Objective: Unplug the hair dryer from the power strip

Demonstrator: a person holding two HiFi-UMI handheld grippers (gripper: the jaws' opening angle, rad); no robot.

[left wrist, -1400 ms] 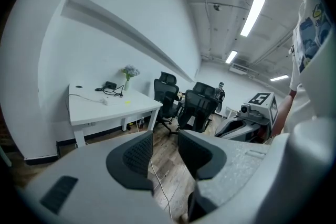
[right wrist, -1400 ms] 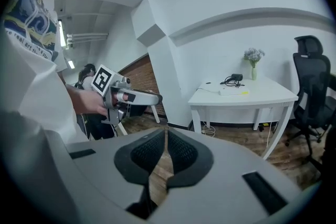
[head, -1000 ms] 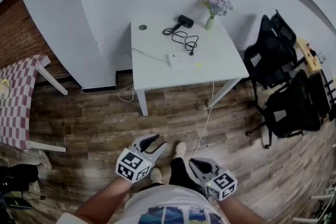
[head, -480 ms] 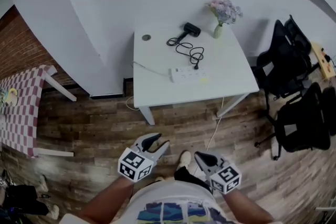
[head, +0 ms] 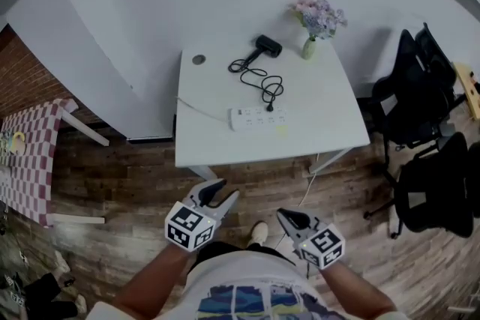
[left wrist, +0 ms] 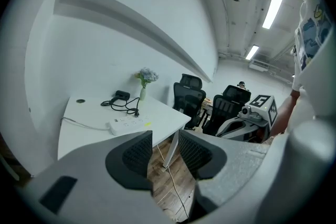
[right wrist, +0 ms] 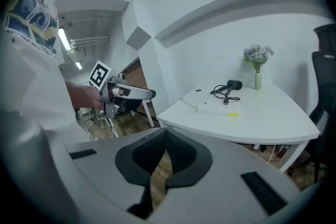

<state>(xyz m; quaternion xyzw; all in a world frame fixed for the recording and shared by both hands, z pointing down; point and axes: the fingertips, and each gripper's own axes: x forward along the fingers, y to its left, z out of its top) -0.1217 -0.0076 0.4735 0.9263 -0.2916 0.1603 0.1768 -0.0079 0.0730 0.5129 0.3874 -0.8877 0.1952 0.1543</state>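
Observation:
A black hair dryer (head: 264, 46) lies at the back of a white table (head: 330, 124), with its coiled cord (head: 255, 70) running to a plug in the white power strip (head: 258, 118). Both grippers hang low over the wooden floor, well short of the table's front edge. My left gripper (head: 219, 195) is open with a narrow gap and nothing between its pads (left wrist: 139, 152). My right gripper (head: 289, 219) is shut on nothing. The left gripper view shows the power strip (left wrist: 126, 123) and dryer (left wrist: 122, 95) far off; the right gripper view shows the strip (right wrist: 219, 108) and dryer (right wrist: 232, 84).
A vase of flowers (head: 310, 45) stands at the table's back right, and a small round object (head: 198, 59) at its back left. Black office chairs (head: 420, 109) crowd the right side. A checked table (head: 30, 161) is at the left. A white cable (head: 301, 195) hangs to the floor.
The table has drawn closer and larger in the head view as the person steps toward it. Both grippers keep their low place and the same jaw states.

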